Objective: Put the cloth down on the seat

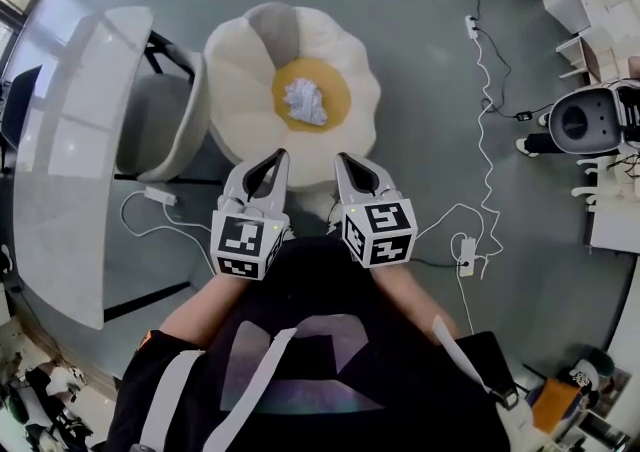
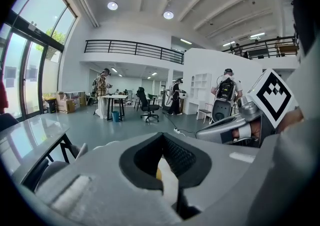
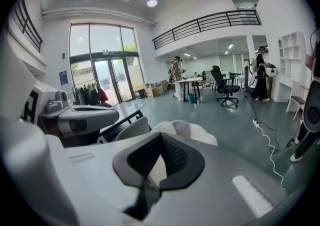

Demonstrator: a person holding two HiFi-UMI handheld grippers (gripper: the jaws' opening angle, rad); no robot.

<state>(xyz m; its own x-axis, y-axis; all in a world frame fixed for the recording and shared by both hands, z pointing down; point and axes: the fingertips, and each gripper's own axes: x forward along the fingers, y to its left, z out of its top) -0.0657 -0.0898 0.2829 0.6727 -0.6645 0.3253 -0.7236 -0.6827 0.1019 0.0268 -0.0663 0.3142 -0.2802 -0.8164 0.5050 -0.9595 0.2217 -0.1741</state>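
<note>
Cloth (image 1: 305,102): white, crumpled, lying on the yellow centre (image 1: 335,80) of the seat, straight ahead of both your jaw tips and clear of them, touching neither.

Long grey table (image 1: 70,160): off to the left of your left jaws, well apart.

Seat (image 1: 235,70): cream, petal-shaped floor cushion, just ahead of both jaw tips. Your right gripper view shows its rim just past the jaws.

Grey chair (image 1: 160,125): between the table and the seat, ahead-left of your left jaws.

Your left gripper (image 1: 281,155): jaws clenched tip to tip, nothing gripped. Only the seat's cream and yellow shows through the gap behind the tips. Marker cube (image 1: 247,245) sits behind the jaws.

Your right gripper (image 1: 340,157): jaws also clenched and empty, side by side with the left and near it, pointing at the seat. Its cube (image 1: 380,232) sits behind the jaws.

White power strip (image 1: 160,196) with its cable: on the floor left of your left jaws. A second strip (image 1: 466,252) lies right of and behind your right jaws.
</note>
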